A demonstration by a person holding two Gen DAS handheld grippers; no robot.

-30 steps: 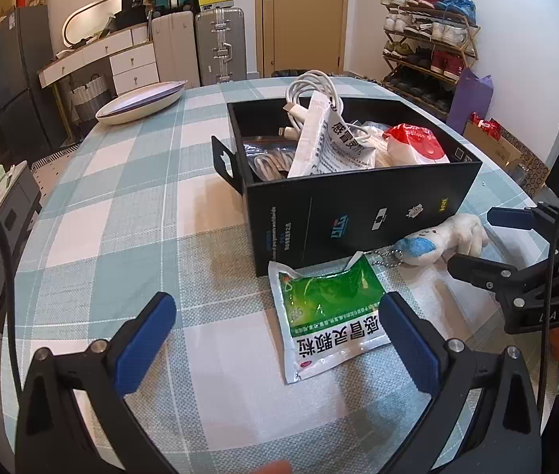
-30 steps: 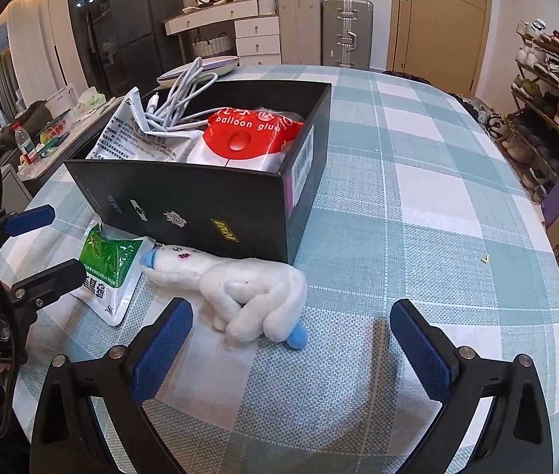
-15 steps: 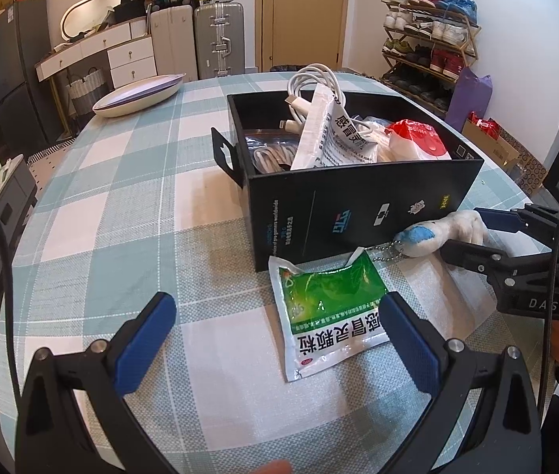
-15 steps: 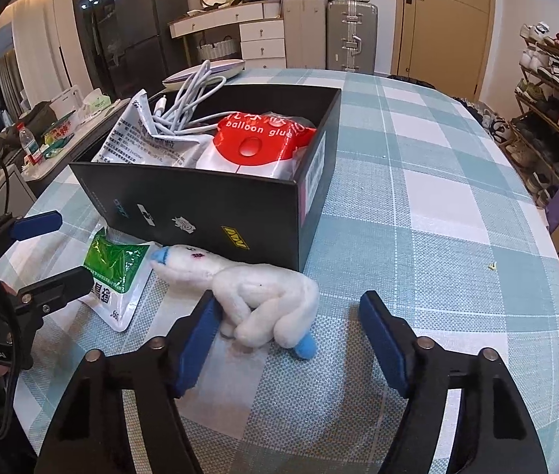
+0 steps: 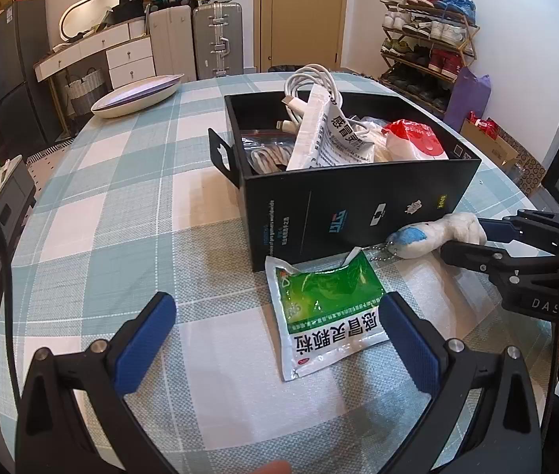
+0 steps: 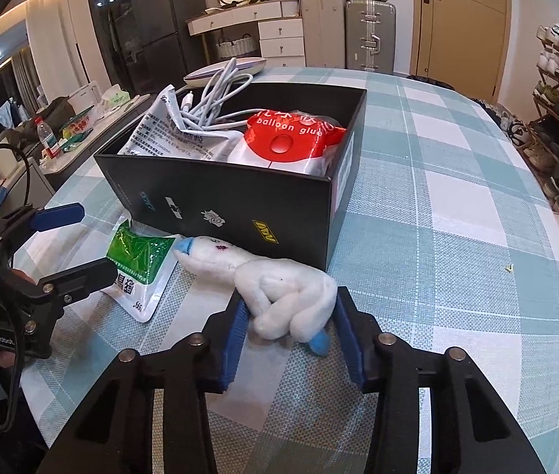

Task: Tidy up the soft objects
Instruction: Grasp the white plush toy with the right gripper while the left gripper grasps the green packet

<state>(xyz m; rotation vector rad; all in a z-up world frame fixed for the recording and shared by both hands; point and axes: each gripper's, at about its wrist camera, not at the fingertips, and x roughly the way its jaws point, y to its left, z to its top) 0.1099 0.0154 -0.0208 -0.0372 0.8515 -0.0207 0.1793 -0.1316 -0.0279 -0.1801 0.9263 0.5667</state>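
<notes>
A white plush toy (image 6: 279,292) with blue tips lies on the checked tablecloth in front of a black box (image 6: 240,205). My right gripper (image 6: 291,335) is shut on the plush's rear end; it also shows in the left wrist view (image 5: 473,241), gripping the plush (image 5: 433,237). A green and white medicine pouch (image 5: 327,312) lies flat in front of the box. My left gripper (image 5: 275,339) is open and empty, hovering just short of the pouch. The box (image 5: 358,213) holds a white cable, a pouch and a red-topped bag.
A shallow oval dish (image 5: 137,96) sits at the far left of the round table (image 5: 121,197). Suitcases, a dresser and a shoe rack stand beyond the table. The table edge curves away on the right (image 6: 548,276).
My right gripper has moved forward and closed from wide open onto the plush toy. The left gripper has stayed open and almost still.
</notes>
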